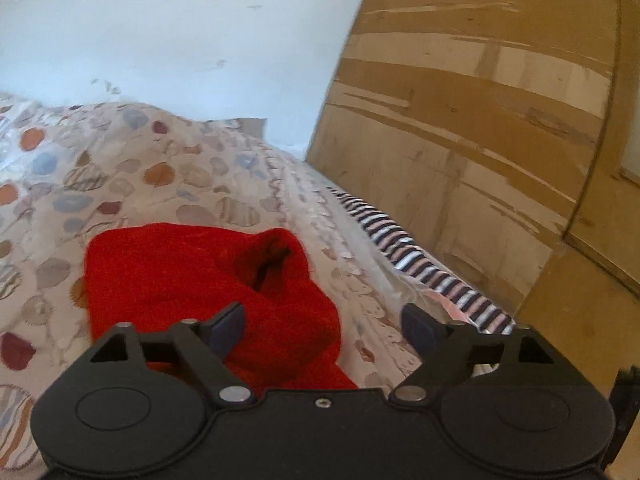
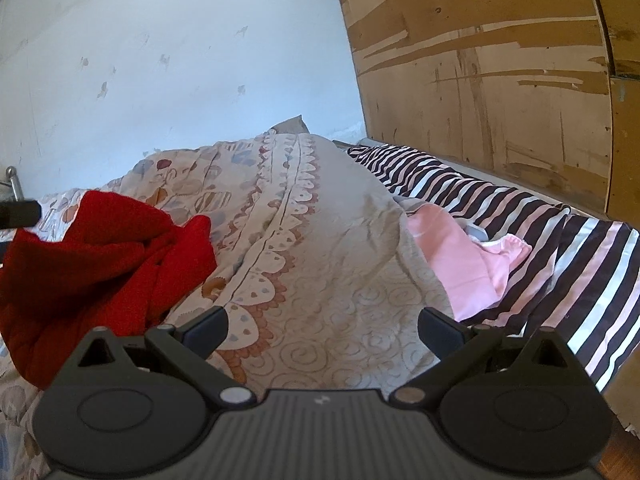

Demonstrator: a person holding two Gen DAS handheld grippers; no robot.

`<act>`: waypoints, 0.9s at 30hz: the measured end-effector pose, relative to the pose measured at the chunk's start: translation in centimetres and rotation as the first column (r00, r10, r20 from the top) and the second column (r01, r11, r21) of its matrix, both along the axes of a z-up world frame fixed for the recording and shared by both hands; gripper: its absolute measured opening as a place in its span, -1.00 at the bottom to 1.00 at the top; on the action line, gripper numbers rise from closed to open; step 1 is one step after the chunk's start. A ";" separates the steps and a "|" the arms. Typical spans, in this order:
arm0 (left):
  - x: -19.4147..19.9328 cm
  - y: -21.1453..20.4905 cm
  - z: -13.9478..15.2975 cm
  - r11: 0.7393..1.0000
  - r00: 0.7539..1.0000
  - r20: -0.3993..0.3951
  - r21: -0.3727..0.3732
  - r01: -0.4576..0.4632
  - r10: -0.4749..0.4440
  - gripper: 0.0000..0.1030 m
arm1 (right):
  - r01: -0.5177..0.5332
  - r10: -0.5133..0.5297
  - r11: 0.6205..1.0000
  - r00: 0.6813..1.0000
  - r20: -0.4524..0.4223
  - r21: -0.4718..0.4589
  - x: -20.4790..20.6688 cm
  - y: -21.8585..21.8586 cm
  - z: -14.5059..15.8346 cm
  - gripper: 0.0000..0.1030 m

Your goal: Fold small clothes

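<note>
A small red knit garment (image 1: 192, 280) lies bunched on the patterned bedspread (image 1: 120, 168), its neck opening facing up. My left gripper (image 1: 323, 328) is open and empty just above its near right part. In the right wrist view the same red garment (image 2: 96, 264) lies crumpled at the left. My right gripper (image 2: 323, 330) is open and empty over the bedspread (image 2: 320, 240), to the right of the garment. A pink garment (image 2: 464, 264) lies at the right, partly under the bedspread's edge.
A striped sheet (image 2: 540, 240) runs along the bed's right side, also in the left wrist view (image 1: 420, 264). A worn wooden headboard (image 2: 500, 80) stands to the right. A white wall (image 2: 180, 60) is behind the bed. A dark object (image 2: 18, 214) pokes in at the left edge.
</note>
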State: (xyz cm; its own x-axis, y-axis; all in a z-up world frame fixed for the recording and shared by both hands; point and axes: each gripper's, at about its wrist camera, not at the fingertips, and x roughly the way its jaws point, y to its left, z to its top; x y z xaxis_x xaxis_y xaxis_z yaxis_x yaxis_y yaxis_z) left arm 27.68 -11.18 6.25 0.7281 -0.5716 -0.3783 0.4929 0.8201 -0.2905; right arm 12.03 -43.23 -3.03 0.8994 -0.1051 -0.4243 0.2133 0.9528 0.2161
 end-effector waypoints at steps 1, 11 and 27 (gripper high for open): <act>0.0 0.1 0.2 1.000 1.000 -0.001 0.011 -0.024 0.024 0.85 | -0.001 0.001 1.000 1.000 -0.002 -0.003 0.1 0.1 0.0 1.00; 1.2 3.2 1.1 0.980 0.979 -0.057 0.005 -0.197 0.197 0.96 | -0.049 0.049 0.999 0.998 0.036 0.006 0.6 1.1 0.5 1.00; 3.5 10.0 -5.6 0.910 0.880 -0.342 -0.132 -0.392 0.330 0.99 | -0.368 0.374 0.838 0.925 0.066 0.403 14.7 2.2 4.8 1.00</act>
